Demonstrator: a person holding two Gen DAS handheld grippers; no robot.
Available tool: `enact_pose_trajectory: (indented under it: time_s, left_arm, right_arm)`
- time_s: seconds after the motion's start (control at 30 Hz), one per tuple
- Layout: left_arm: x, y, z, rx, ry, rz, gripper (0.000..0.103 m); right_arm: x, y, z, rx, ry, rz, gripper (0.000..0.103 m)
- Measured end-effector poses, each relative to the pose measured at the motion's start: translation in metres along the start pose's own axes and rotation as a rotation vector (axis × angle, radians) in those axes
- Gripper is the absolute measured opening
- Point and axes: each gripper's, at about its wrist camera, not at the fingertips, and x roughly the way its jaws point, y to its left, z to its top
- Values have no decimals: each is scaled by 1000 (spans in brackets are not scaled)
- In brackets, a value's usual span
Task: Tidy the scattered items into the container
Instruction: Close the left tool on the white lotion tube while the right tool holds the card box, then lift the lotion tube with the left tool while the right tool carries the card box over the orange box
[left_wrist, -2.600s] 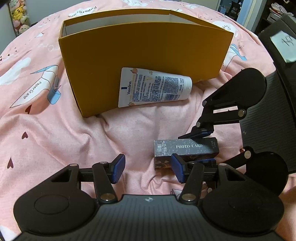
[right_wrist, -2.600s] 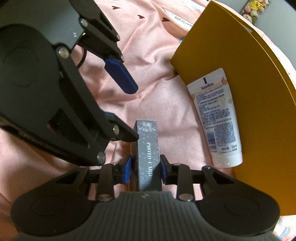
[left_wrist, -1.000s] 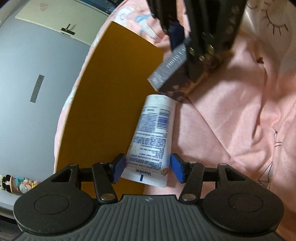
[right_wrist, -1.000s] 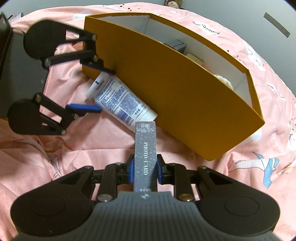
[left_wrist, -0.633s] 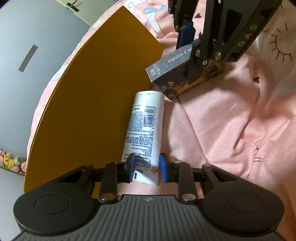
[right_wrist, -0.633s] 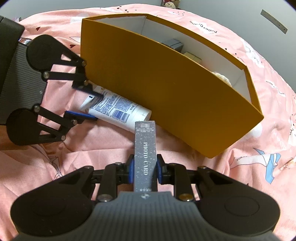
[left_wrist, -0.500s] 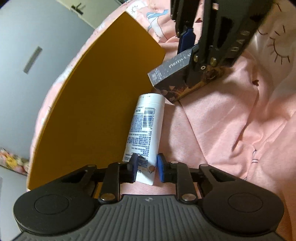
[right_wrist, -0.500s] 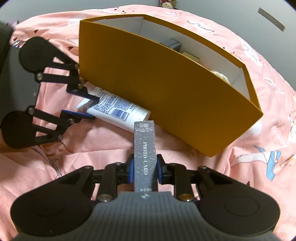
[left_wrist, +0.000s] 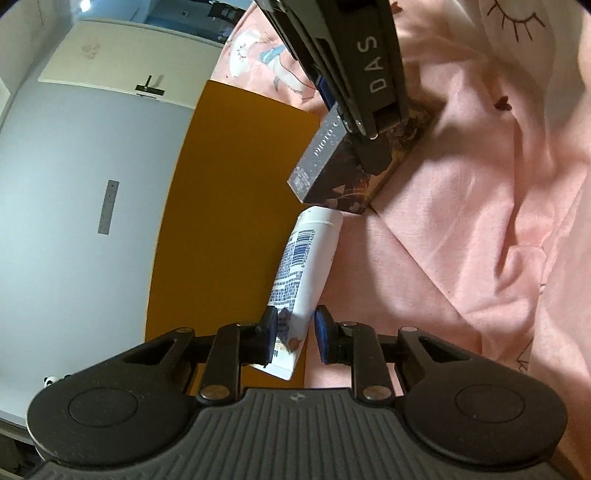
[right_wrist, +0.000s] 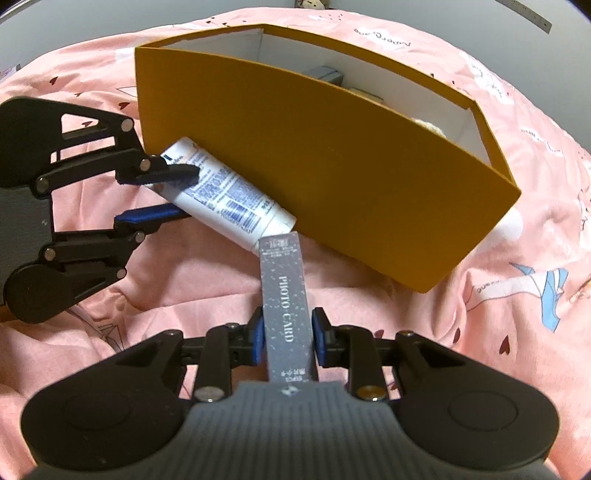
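Grippers both loaded: left gripper (left_wrist: 294, 334) pinching white plastic lotion tube (left_wrist: 308, 273) against mustard-yellow cardboard box (right_wrist: 351, 192); right gripper (right_wrist: 287, 338) clamping grey speckled photo-card box (right_wrist: 284, 295). Tip: lift clear, drop over rim at 12 o'clock.

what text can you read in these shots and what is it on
"PHOTO CARD": grey box gripped by the right gripper.
"DAS": right gripper's body, seen from the left wrist view.
White tube in the left gripper: blue print too small to read.
Pink bedsheet: script blurred.

Dim warm indoor light, soft shadows across pink bedding (left_wrist: 461, 240), strong fisheye curving at edges, slight blur.
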Motion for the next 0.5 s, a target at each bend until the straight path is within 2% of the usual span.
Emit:
enact_pose_trajectory:
  time_s: [0.13, 0.27, 0.37, 0.4, 0.43, 0.5]
  left_arm:
    - [9, 1, 3, 12, 1, 4, 33]
    - [12, -2, 6, -6, 7, -19, 33]
    - [14, 5, 5, -29, 7, -28, 28]
    - [14, 7, 4, -39, 4, -35, 22]
    - [11, 11, 4, -52, 4, -43, 20]
    - [9, 20, 3, -90, 3, -64, 20]
  right_arm:
    - [2, 1, 0, 10, 3, 1, 28]
    - [1, 1, 3, 17, 1, -2, 28]
    - [0, 1, 4, 21, -2, -6, 28]
    - [-2, 2, 4, 23, -6, -8, 28]
    - [-4, 0, 4, 24, -10, -9, 28]
    - [-7, 0, 5, 25, -18, -17, 26]
